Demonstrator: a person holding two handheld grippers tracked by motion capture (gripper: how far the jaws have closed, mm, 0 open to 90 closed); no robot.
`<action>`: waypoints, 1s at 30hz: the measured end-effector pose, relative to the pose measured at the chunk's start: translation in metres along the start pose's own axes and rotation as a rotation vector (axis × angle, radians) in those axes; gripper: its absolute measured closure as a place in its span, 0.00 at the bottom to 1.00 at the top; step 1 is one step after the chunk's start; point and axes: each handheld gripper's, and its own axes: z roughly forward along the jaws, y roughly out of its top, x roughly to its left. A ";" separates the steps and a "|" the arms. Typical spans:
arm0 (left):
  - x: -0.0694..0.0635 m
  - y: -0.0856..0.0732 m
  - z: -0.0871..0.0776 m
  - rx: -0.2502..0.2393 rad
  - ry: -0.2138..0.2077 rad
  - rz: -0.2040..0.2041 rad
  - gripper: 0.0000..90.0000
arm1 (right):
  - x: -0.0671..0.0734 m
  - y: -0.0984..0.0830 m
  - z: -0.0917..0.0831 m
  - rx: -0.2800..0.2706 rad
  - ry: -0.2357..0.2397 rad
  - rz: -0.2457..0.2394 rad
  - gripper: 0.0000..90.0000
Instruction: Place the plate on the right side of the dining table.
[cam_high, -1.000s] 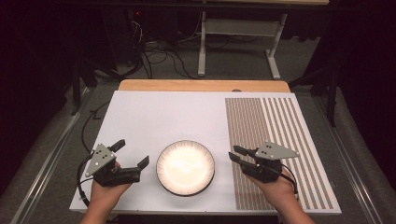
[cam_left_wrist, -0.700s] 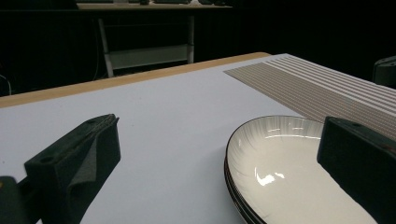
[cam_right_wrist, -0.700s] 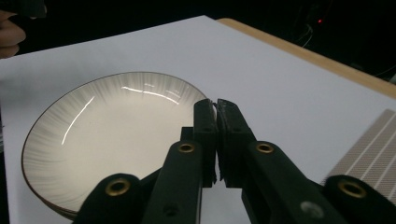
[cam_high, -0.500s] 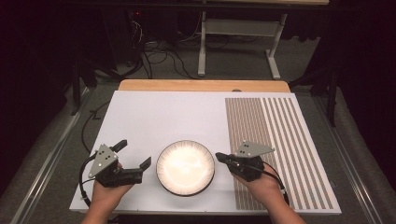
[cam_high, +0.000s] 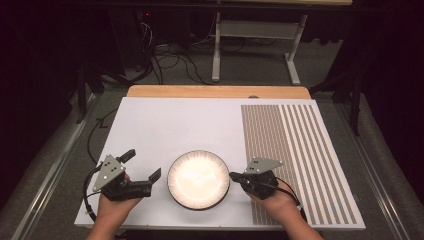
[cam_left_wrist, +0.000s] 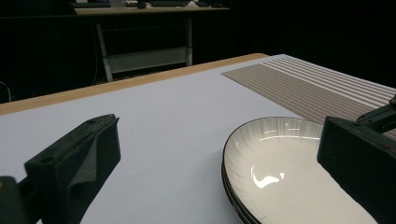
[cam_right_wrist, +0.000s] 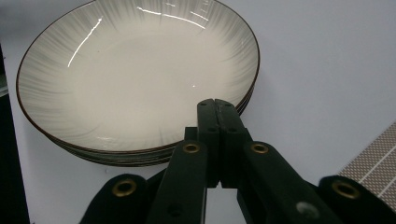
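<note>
A stack of shallow white plates with dark rims (cam_high: 198, 179) sits near the front middle of the white table. From the right gripper view the stack (cam_right_wrist: 135, 74) shows at least three rims. My left gripper (cam_high: 143, 163) rests open just left of the stack, and its jaws frame bare table and the plates' near rim (cam_left_wrist: 280, 168). My right gripper (cam_high: 232, 176) is at the stack's right edge. Its jaws are pressed together with nothing between them, and their tips (cam_right_wrist: 215, 103) reach just over the top plate's rim.
The white table top (cam_high: 175, 125) stretches away behind the plates. A brown-striped panel (cam_high: 295, 145) covers its right part, and a wooden strip (cam_high: 215, 91) runs along the far edge. Beyond it are floor cables (cam_high: 170, 60) and a metal desk frame (cam_high: 250, 30).
My right gripper has slid left from the striped panel to the plates' right rim, and its jaws have come together. The left gripper has barely moved.
</note>
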 end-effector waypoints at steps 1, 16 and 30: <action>0.000 0.000 0.000 0.000 -0.001 -0.001 0.00 | 0.000 0.000 0.001 0.005 0.009 0.001 1.00; -0.001 0.001 -0.001 -0.004 -0.006 -0.004 0.00 | 0.003 0.000 0.004 0.042 0.036 -0.028 1.00; -0.002 0.002 -0.002 -0.006 -0.007 0.000 0.00 | 0.004 0.003 0.006 0.048 0.040 -0.032 1.00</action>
